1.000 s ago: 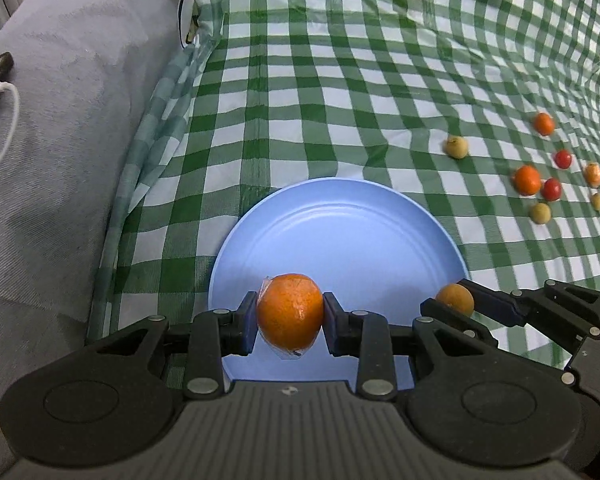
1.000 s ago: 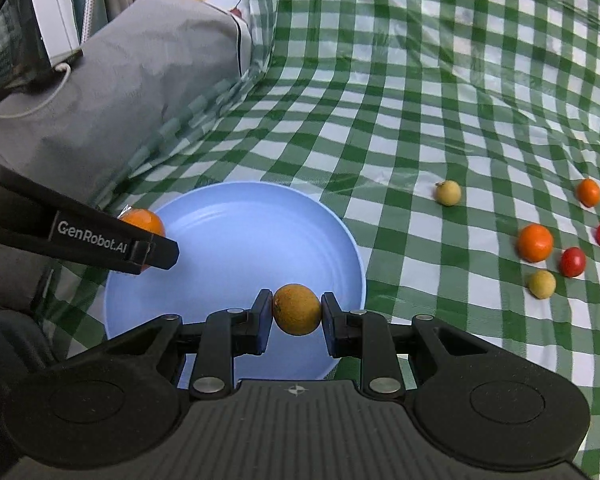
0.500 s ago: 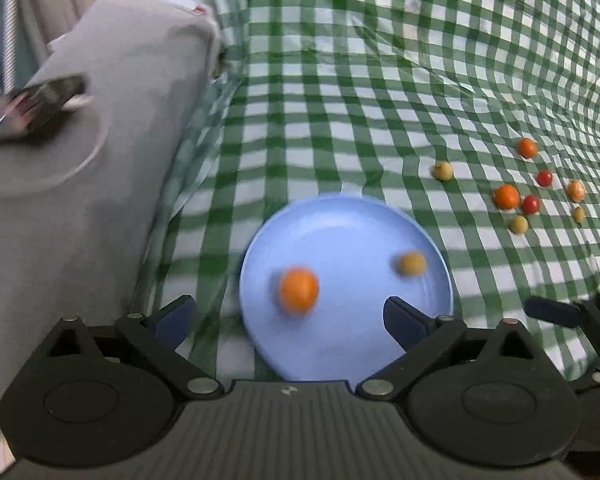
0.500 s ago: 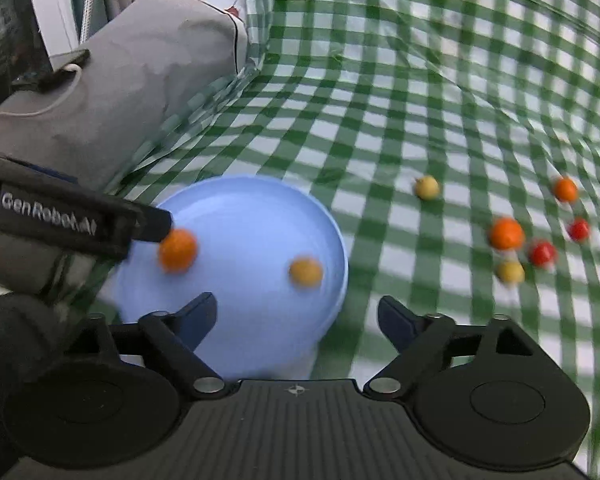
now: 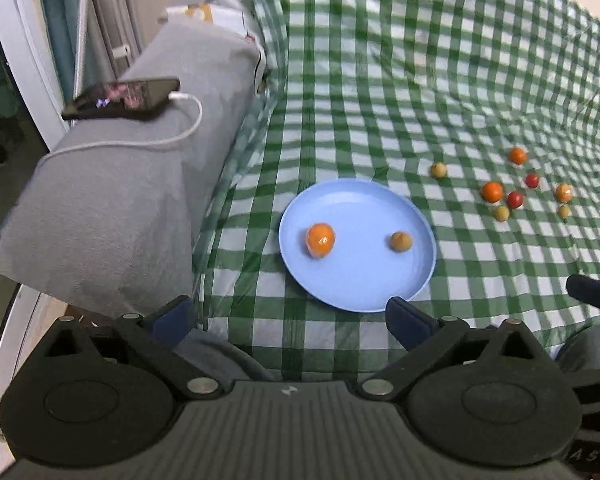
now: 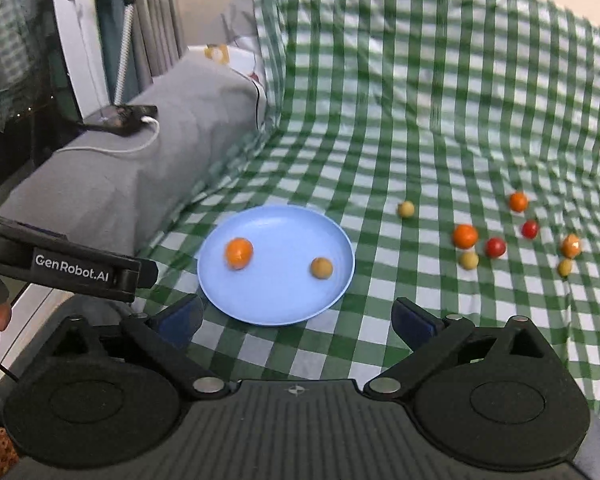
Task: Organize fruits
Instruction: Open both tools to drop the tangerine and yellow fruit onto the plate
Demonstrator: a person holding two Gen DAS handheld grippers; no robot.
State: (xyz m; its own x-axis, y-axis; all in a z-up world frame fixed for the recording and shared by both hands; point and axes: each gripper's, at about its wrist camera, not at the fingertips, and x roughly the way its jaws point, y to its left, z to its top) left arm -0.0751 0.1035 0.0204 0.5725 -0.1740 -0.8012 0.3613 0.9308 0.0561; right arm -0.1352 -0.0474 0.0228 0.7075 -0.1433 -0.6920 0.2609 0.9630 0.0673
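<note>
both hand-held grippers, left hand-held gripper and right hand-held gripper, empty, right's jaws opening; loose fruits right of frame look small, round, roll-prone, so pinch across middle.

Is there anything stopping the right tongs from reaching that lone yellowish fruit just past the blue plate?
Probably not. The right tongs are opening and empty, and the yellowish fruit lies alone on the checked cloth, clear of the blue plate.
</note>
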